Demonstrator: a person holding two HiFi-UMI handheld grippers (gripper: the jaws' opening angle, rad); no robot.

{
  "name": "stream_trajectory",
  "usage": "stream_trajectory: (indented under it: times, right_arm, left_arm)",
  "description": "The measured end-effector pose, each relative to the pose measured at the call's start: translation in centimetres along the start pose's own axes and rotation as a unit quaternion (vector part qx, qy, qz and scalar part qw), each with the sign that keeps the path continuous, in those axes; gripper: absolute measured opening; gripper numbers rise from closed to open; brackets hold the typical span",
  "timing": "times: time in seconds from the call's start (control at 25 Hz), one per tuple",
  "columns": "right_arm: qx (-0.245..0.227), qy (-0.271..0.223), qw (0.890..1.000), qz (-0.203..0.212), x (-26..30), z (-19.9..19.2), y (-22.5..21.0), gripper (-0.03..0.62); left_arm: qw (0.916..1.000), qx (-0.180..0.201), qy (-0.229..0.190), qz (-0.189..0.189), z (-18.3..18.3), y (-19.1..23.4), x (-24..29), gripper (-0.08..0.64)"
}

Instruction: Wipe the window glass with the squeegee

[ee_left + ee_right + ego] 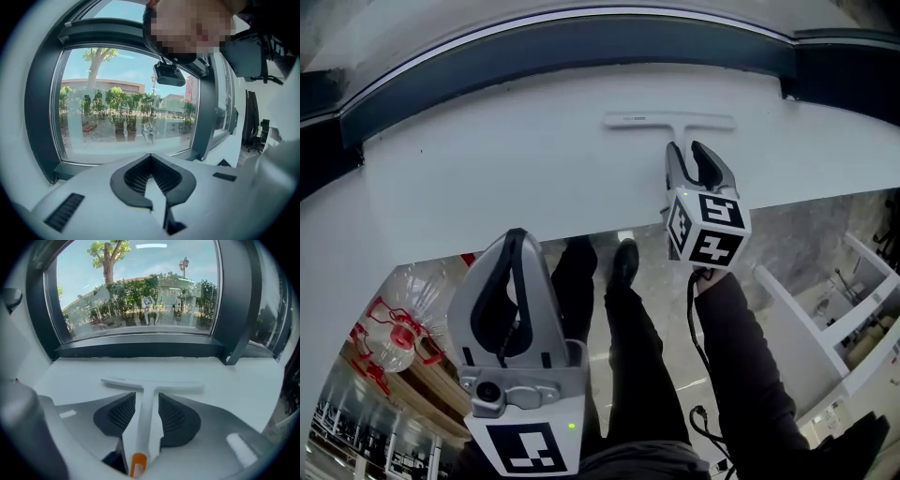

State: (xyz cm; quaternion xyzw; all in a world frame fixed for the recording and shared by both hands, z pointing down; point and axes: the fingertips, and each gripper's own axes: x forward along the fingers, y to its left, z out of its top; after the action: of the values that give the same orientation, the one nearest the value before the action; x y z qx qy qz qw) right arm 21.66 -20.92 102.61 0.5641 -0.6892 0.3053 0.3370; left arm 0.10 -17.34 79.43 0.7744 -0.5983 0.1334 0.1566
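While the squeegee (670,122) lies flat on the white window sill (506,159), my right hand-held gripper (686,152) points steeply down at it from the near side. Blade runs crosswise, parallel to the dark window frame (140,350) and well short of it. Handle points back toward me.

Right gripper view: jaws stand wide apart, the handle lying between the two dark ribbed pads (174,414). A gap shows on either side of the handle, so neither pad presses on it; I log this one as open and not gripping. The handle's orange end (138,465) sits deep between the jaws, close to the camera. Marker cube (708,225) rides behind the jaws, at the sill's front edge.

My left hand-held gripper (516,239) hangs lower and nearer to me, off the sill, above the floor beside my legs (628,356). Left gripper view: jaw tips meet, nothing between them; closed and empty. It aims toward the window glass (126,108), well apart from the squeegee.

Trees and a low building show through the glass.
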Motion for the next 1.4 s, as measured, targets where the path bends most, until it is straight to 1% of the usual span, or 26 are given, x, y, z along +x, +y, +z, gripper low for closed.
stream_trajectory:
  times: [0.24, 0.4, 0.6, 0.72, 0.8, 0.88, 1.2, 1.4]
  right_arm:
    - [0.004, 0.026, 1.000, 0.009, 1.5, -0.5, 0.4, 0.146]
    - [0.006, 0.038, 0.999, 0.000, 2.6, -0.8, 0.0, 0.144]
    - [-0.006, 0.037, 0.999, -0.010, 2.8, -0.6, 0.1, 0.120]
    - [0.001, 0.038, 0.999, -0.013, 2.7, -0.7, 0.0, 0.118]
    - [0.011, 0.038, 0.999, -0.017, 2.7, -0.8, -0.3, 0.097]
    - [0.017, 0.040, 0.999, -0.015, 2.6, -0.8, -0.4, 0.097]
    - [0.017, 0.045, 0.999, -0.009, 2.8, -0.8, -0.3, 0.081]
    - [0.022, 0.032, 0.999, 0.003, 2.2, -0.7, 0.0, 0.080]
  left_arm:
    - [1.0000, -0.001, 0.009, -0.003, -0.1, 0.7, 0.6, -0.005]
    - [0.9999, -0.001, 0.010, -0.003, -0.3, 1.2, 1.3, -0.005]
    - [0.9999, -0.001, 0.015, -0.005, -0.4, 1.4, 1.8, -0.005]
    - [0.9999, 0.000, 0.015, -0.007, -0.4, 1.5, 1.8, -0.005]
    - [0.9998, 0.000, 0.017, -0.008, -0.5, 1.5, 1.7, -0.005]
    - [0.9998, -0.001, 0.019, -0.009, -0.6, 1.5, 1.7, -0.005]
    - [0.9998, 0.000, 0.018, -0.010, -0.6, 1.4, 1.6, -0.005]
    - [0.9998, 0.003, 0.018, -0.009, -0.6, 1.5, 1.4, -0.005]
